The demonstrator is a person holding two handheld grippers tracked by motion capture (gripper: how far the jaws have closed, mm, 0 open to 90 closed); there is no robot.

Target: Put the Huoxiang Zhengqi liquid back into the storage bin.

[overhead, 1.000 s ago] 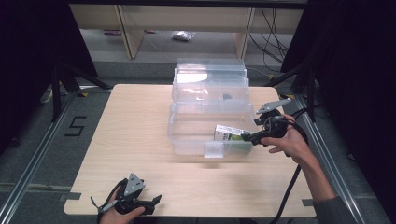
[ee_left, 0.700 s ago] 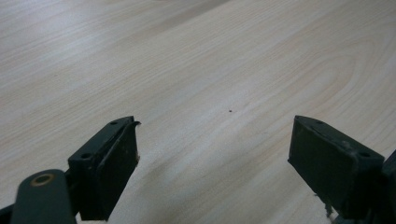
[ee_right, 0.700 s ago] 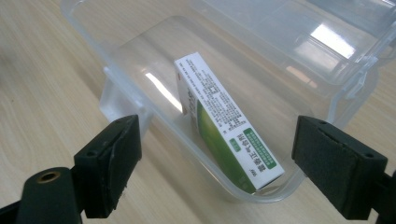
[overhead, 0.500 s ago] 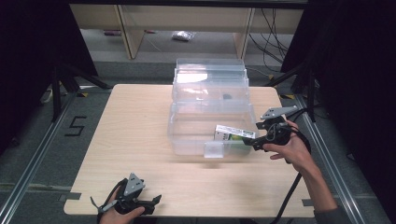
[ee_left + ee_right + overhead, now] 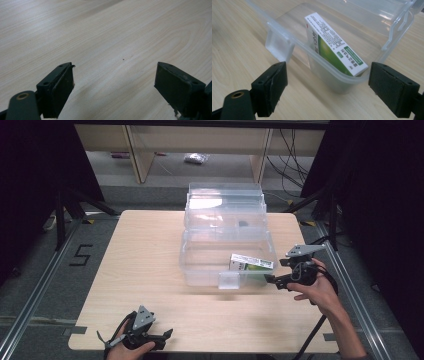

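Lying in the clear tub (image 5: pixel 200 270) on the pale wooden counter (image 5: pixel 145 250), the green-and-white box (image 5: pixel 334 45) bears tiny unreadable print; both grippers' jaws are spread, right gripper (image 5: pixel 272 281), left gripper (image 5: pixel 167 335).

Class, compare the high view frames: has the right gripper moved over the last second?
Yes. The right gripper has pulled back from the green-and-white box, away from the clear plastic container, towards the table's right edge, jaws open.

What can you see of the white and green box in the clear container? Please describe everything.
The box is a slim carton, apparently cardboard, white with a green panel and small print too fine to read. It looks closed and undamaged. It leans tilted inside the clear plastic container, near its front right corner, with one end raised against the wall. The right hand-held gripper is open in front of it, outside the container, not touching it.
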